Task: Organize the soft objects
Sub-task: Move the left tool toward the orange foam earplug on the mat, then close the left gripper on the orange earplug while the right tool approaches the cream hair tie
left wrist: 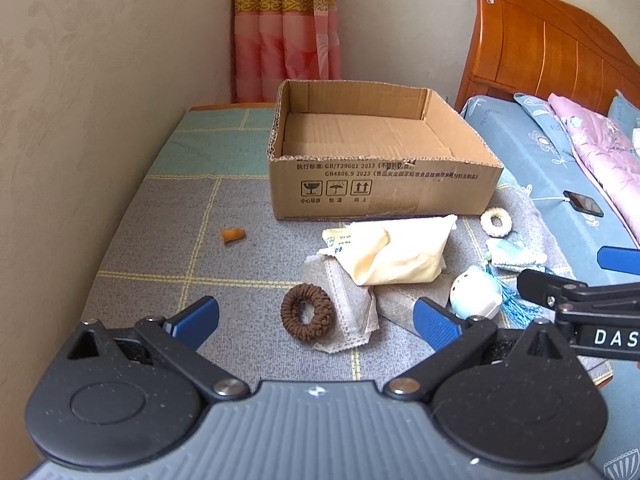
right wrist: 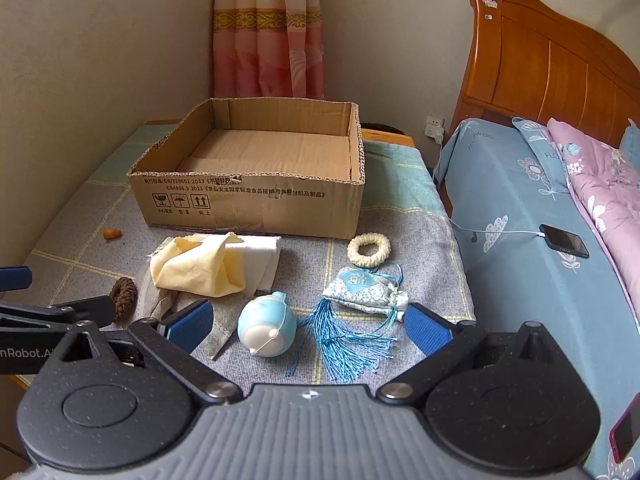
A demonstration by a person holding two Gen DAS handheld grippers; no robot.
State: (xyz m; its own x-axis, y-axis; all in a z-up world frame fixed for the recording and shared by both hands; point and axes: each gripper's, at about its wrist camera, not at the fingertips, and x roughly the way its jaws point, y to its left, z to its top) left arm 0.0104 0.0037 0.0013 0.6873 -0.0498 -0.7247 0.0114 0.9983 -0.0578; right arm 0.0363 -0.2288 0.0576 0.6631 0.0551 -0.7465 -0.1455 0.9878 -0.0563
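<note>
1. Above the near edge of the bench (left wrist: 160, 216), which is covered with a grey and green checked cloth, the left hand-held gripper (left wrist: 316, 322) hovers with its blue-padded fingers (left wrist: 196, 320) spread wide apart, holding nothing.
2. Between those fingers, slightly ahead, a brown braided ring-shaped hair tie (left wrist: 307, 311) lies flat on the cloth, touching neither pad.
3. Just past the hair tie lies a crumpled pale yellow cloth (left wrist: 396, 252) on top of a grey gauze-edged fabric piece (left wrist: 352, 312).
4. At the right, the right hand-held gripper (right wrist: 308, 326) is likewise wide open and empty above the bench.
5. Between its fingers (right wrist: 426, 330) rest a light blue and white round soft toy (right wrist: 266, 326) and the turquoise tassel (right wrist: 348, 344) of a blue-and-white patterned fabric sachet (right wrist: 362, 290); whether either pad touches them cannot be told.
6. Beyond the sachet lies a cream knitted ring-shaped hair tie (right wrist: 369, 249), just in front of an open, empty brown cardboard box (right wrist: 256, 204) with printed symbols on its near wall.
7. A small orange piece (left wrist: 232, 236) sits alone on the bench, left of the box and well apart from both grippers.
8. Beside the bench stands a bed with a blue floral sheet (right wrist: 512, 240), carrying a black phone (right wrist: 564, 240) on a white cable.
</note>
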